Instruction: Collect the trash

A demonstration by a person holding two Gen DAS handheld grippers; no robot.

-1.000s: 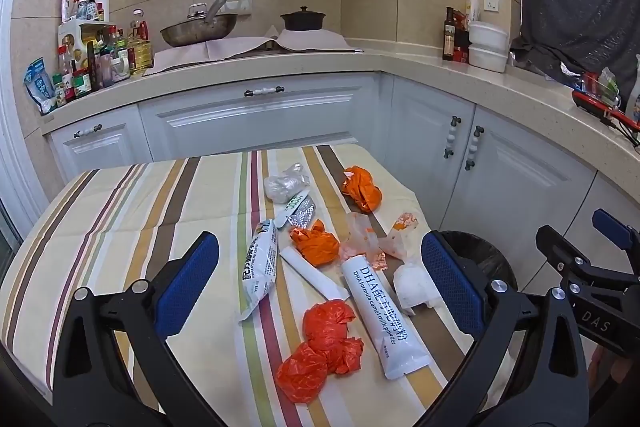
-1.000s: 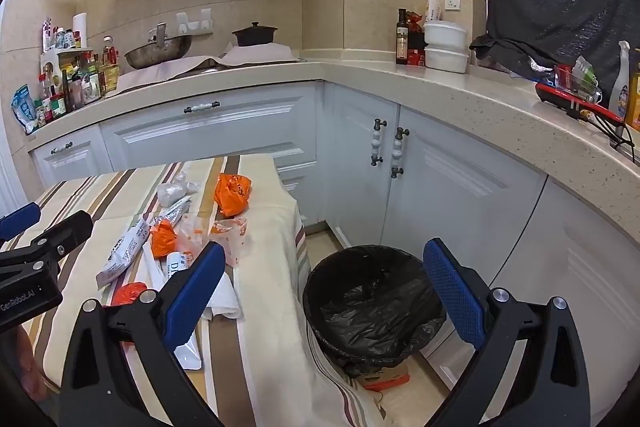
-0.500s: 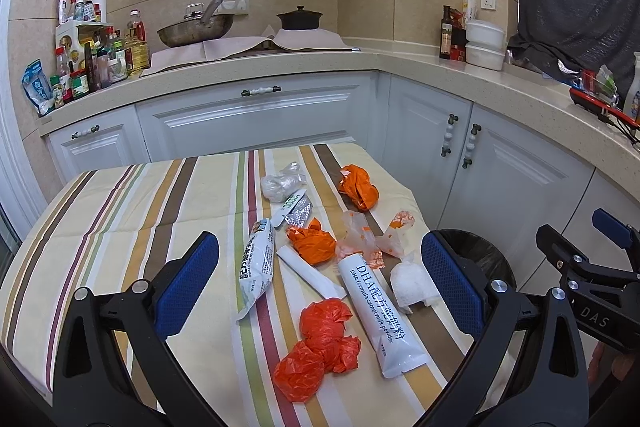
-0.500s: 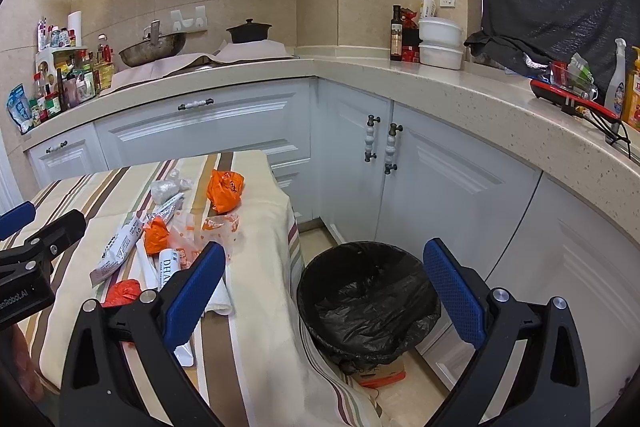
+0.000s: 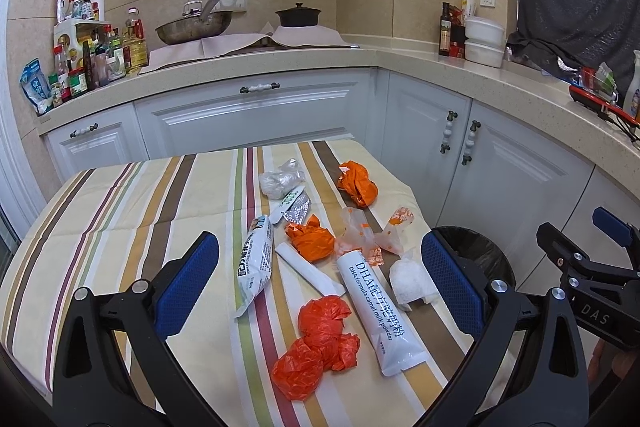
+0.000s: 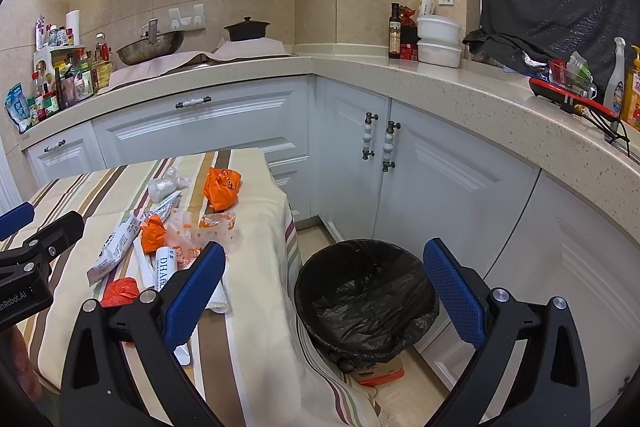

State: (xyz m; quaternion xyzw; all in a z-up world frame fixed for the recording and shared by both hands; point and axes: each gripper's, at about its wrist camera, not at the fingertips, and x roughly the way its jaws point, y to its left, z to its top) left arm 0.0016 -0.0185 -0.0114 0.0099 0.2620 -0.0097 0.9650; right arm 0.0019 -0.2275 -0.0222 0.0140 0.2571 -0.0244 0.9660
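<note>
Kitchen w/ white cabinets (image 6: 448, 179); striped tablecloth (image 5: 120, 211) strewn w/ wrappers, black-lined bin (image 6: 366, 297) beside it. Left gripper (image 5: 320, 281) & right gripper (image 6: 324, 293) both wide apart, holding nothing.

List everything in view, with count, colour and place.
Bags: four, orange, crumpled on table.
Tube: one, white, table's near right.
Packet: one, white, table middle.
Tissue: one, white, right of tube.
Clear wrappers: several, table's far part.
Table: one, striped cloth.
Bin: one, black liner, on floor right of table.
Wok: one, metal, on counter.
Pot: one, black, on counter.
Left gripper: open, above table.
Right gripper: open, above bin.
</note>
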